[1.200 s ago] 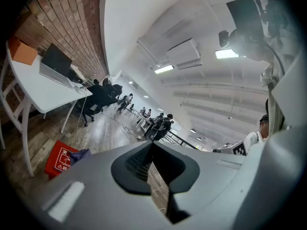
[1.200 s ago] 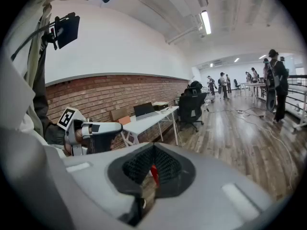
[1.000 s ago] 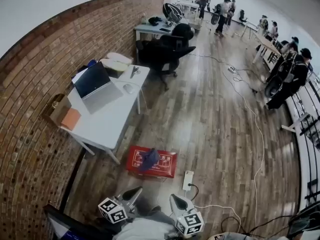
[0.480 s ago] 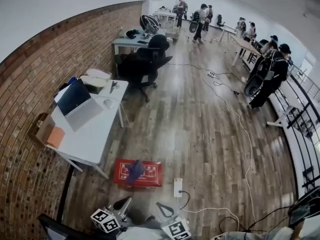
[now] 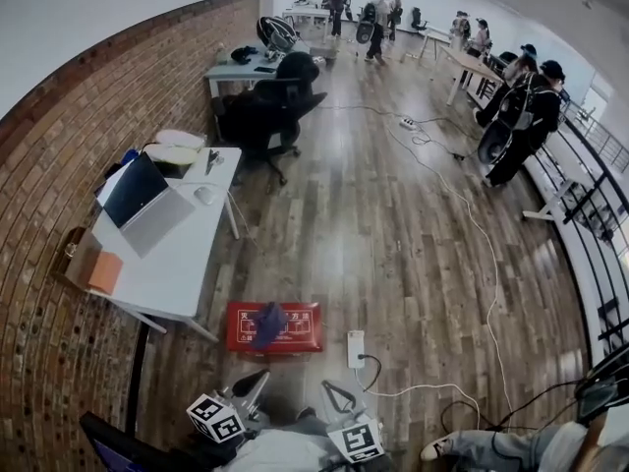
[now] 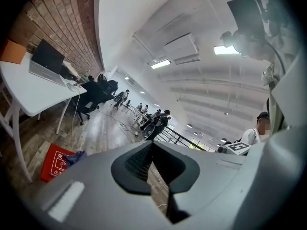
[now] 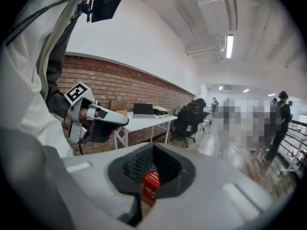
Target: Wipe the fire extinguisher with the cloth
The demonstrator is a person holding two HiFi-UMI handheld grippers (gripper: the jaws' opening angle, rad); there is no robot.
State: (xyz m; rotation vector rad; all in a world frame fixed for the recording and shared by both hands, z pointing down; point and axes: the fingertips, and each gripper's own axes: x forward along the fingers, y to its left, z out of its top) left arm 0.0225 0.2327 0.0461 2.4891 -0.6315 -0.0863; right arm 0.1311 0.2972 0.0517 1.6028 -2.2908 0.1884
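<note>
The left gripper (image 5: 248, 389) and right gripper (image 5: 332, 395) hang empty, jaws pressed together, near a red box (image 5: 303, 332) on the floor (image 5: 413, 264). On top of it lies the crumpled blue-purple cloth (image 5: 267, 323) - probably light and limp, best pinched at a raised fold. No fire extinguisher itself shows - perhaps it is boxed.

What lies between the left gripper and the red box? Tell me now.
Only a bare strip of wooden floor, seen in the head view, separates the left gripper from the red box.
</note>
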